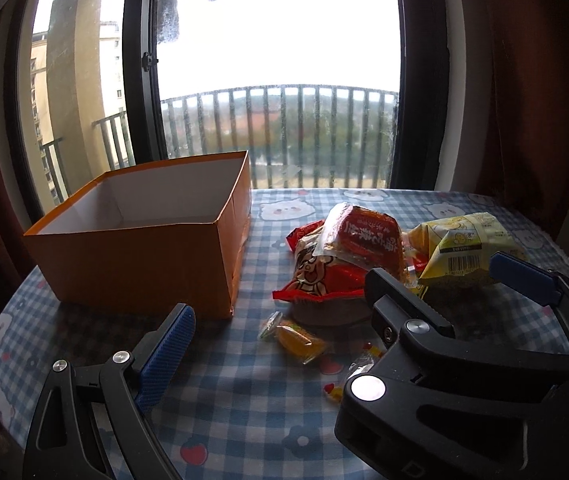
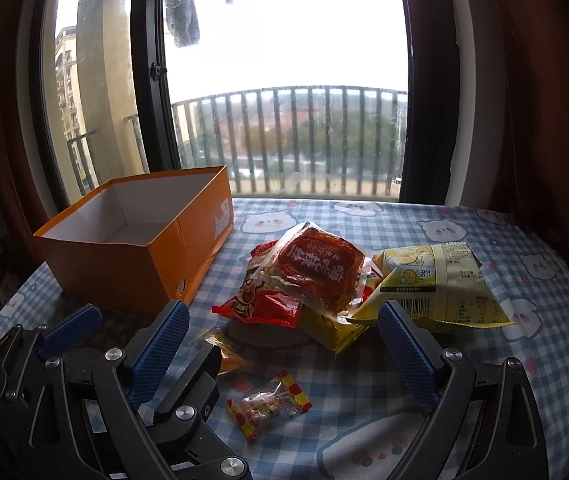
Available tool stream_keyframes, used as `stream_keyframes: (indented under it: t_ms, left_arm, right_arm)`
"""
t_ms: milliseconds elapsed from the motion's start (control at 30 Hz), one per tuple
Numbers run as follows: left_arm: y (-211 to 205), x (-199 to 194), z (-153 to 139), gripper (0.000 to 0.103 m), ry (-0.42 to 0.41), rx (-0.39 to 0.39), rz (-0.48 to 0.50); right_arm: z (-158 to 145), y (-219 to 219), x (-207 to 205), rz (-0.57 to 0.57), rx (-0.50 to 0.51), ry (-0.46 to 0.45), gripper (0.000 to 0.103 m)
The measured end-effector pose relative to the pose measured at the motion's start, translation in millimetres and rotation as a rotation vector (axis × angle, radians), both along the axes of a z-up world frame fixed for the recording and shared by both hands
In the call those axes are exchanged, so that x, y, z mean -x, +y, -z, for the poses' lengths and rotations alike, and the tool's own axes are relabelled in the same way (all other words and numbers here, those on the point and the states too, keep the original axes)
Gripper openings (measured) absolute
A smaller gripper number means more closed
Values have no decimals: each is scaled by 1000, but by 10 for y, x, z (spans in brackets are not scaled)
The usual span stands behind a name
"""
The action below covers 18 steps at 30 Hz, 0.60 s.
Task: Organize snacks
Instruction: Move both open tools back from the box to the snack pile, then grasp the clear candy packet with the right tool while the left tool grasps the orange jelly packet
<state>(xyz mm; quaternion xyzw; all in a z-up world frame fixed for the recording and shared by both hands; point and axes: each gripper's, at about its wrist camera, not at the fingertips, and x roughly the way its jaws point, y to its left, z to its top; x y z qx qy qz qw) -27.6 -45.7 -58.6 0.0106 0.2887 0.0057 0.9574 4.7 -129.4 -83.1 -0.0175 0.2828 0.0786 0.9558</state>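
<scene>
An open, empty orange box point(image 1: 136, 256) point(image 2: 136, 256) stands at the left of the table. A snack pile lies right of it: a clear-wrapped red cake point(image 1: 364, 236) point(image 2: 320, 268) on a red bag point(image 1: 316, 276) point(image 2: 260, 300), beside a yellow packet point(image 1: 464, 248) point(image 2: 440, 284). A small orange candy point(image 1: 298, 338) point(image 2: 226, 354) and a clear candy with red-yellow ends point(image 2: 270, 404) point(image 1: 358, 372) lie in front. My left gripper point(image 1: 280, 324) is open and empty, low over the table. My right gripper point(image 2: 284, 352) is open and empty, with the clear candy between its fingers.
The table carries a blue checked cloth with bear prints point(image 1: 244, 400) point(image 2: 524, 280). A window with a balcony railing point(image 1: 284, 128) stands behind the table, dark red curtains at both sides. The right gripper's body point(image 1: 464, 380) crosses the left wrist view; the left gripper point(image 2: 72, 328) shows in the right.
</scene>
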Motion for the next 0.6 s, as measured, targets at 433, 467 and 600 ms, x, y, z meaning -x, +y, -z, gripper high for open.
stream_keyframes:
  t_ms: [433,467,600]
  left_arm:
    - [72,84,469,94,97,19,-34]
    - [74,83,500,94,109,17,-28]
    - [98,56,618,94,163,15,-22]
  right_arm:
    - [469,50,72,4,21,86,95]
    - [494,65,74,4,35,88,94]
    - [603,66,64,15,40,125,93]
